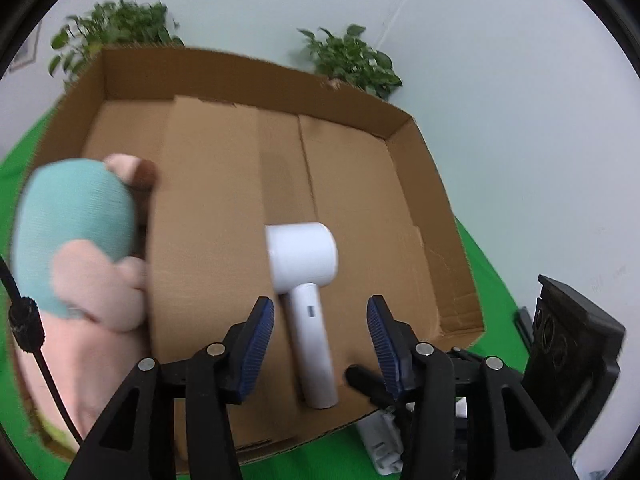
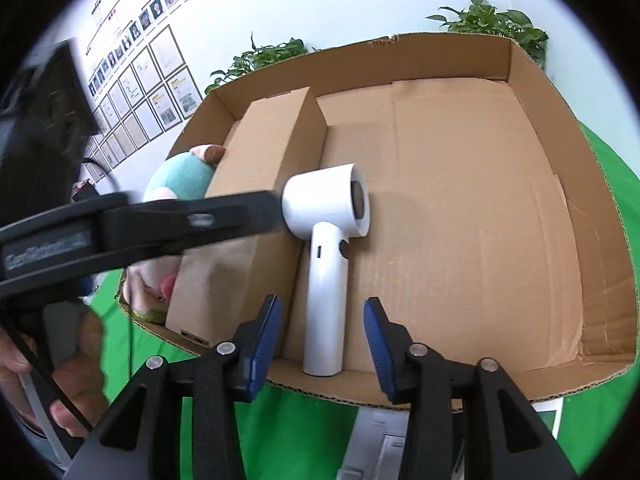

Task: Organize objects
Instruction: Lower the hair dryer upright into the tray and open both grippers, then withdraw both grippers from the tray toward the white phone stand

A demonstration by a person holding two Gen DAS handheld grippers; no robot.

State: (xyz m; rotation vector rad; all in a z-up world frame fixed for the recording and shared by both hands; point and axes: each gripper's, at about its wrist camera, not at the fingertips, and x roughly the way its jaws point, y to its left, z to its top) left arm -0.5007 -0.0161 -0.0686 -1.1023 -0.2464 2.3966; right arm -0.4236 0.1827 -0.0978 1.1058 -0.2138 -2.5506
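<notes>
left hand-held gripper [image 1: 320,336] nearest in its own view, blue ribbed pads spread apart, nothing between them but air. the handle of the white plastic hair dryer [image 1: 306,292] runs up through the gap ahead of the pads, not touched. right hand-held gripper [image 2: 322,336] same story: pads apart, empty, lined up on the same handle from the near rim of the box.

hair dryer lies flat on the floor of the wide shallow brown cardboard box [image 2: 592,216], handle end toward both grippers, barrel head farther off with the dark nozzle opening facing right in the right wrist view. judgement: hard smooth shell, rigid, moderately light but head-heavy, likely slippery on the ribbed pads. best hold is the straight handle, up close to the barrel so the head doesn't swing; the round barrel looks too fat for the jaws and would roll.

just left of the dryer, a tall plain cardboard carton [image 2: 256,200] stands inside the box. beyond it to the left, a soft plush toy in teal and pink [image 1: 76,240] wedged against the box wall; squashy, light, any pinch would work.

box sits on a desk with a green cloth [image 2: 304,424]. far behind, potted green plants [image 1: 352,60] against a pale wall.
</notes>
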